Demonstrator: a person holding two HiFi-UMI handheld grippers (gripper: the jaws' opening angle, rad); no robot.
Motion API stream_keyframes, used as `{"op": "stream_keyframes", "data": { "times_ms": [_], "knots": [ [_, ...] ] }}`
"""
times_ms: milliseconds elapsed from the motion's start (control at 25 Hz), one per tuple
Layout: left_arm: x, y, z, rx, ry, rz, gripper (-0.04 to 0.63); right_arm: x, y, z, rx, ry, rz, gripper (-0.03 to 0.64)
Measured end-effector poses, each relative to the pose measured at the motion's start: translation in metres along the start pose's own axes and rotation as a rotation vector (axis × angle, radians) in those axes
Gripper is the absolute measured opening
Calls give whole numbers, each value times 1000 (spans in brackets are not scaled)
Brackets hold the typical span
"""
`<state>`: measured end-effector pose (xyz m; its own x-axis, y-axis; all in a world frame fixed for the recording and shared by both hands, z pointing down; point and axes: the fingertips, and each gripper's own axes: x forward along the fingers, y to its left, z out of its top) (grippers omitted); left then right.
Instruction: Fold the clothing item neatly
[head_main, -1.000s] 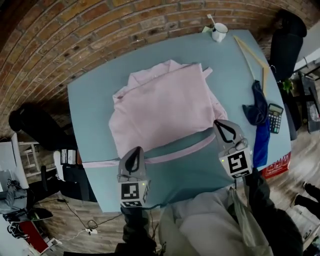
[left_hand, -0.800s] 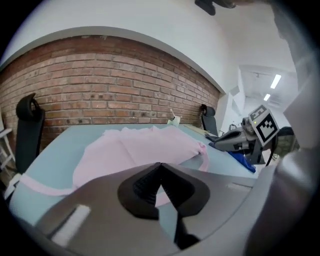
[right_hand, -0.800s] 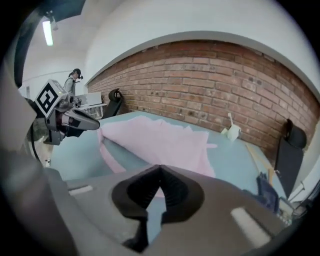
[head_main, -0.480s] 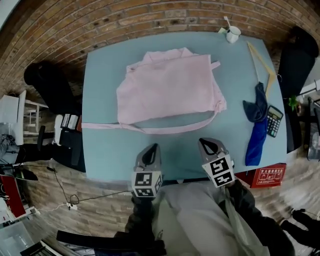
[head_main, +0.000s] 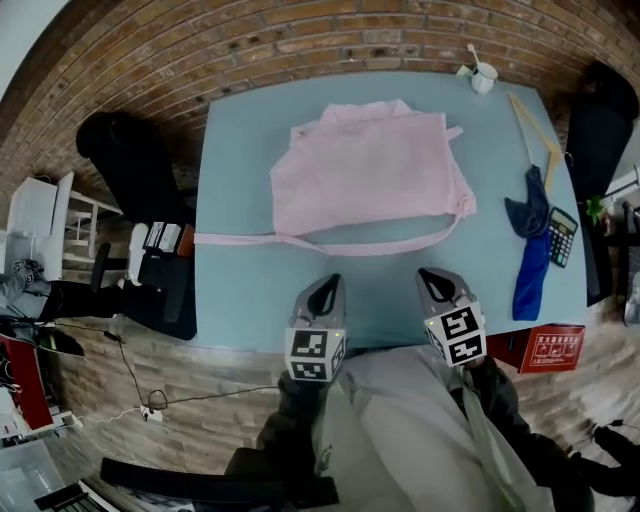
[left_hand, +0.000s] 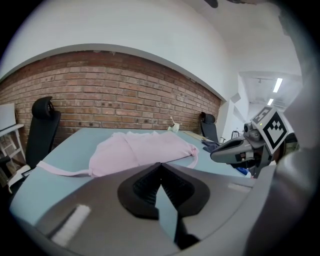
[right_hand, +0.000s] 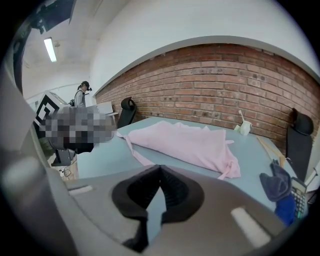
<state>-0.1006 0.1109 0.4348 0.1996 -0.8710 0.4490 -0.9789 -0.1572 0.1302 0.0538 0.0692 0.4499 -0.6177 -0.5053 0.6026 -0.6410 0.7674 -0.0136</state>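
A pale pink garment (head_main: 370, 170) lies folded in the far half of the light blue table (head_main: 250, 290), also seen in the left gripper view (left_hand: 135, 152) and the right gripper view (right_hand: 190, 142). Its long pink tie strap (head_main: 330, 245) runs along the near side and trails to the table's left edge. My left gripper (head_main: 325, 292) and right gripper (head_main: 442, 283) hover over the table's near edge, well short of the garment. Both are shut with nothing between their jaws.
A white cup (head_main: 484, 76) stands at the far right corner. A wooden hanger (head_main: 532, 125), a dark blue cloth (head_main: 530, 250) and a calculator (head_main: 562, 236) lie along the right edge. A black chair (head_main: 135, 170) is left of the table, a red box (head_main: 550, 345) at right.
Both grippers have drawn back from the garment's strap toward the table's near edge. The garment and strap lie free on the table. The head view has shifted back and left.
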Motion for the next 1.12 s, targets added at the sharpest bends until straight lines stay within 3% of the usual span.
{"op": "stream_keyframes", "data": {
  "times_ms": [720,880,1120],
  "knots": [
    [-16,28,-13,7,39,-67,8,13,58,9,-1,6,-16,2],
    [-16,32,-13,11,43,-70,8,10,62,19,-5,-52,-25,2],
    [-11,25,-14,17,48,-87,8,8,56,12,11,-36,-46,2]
  ]
}}
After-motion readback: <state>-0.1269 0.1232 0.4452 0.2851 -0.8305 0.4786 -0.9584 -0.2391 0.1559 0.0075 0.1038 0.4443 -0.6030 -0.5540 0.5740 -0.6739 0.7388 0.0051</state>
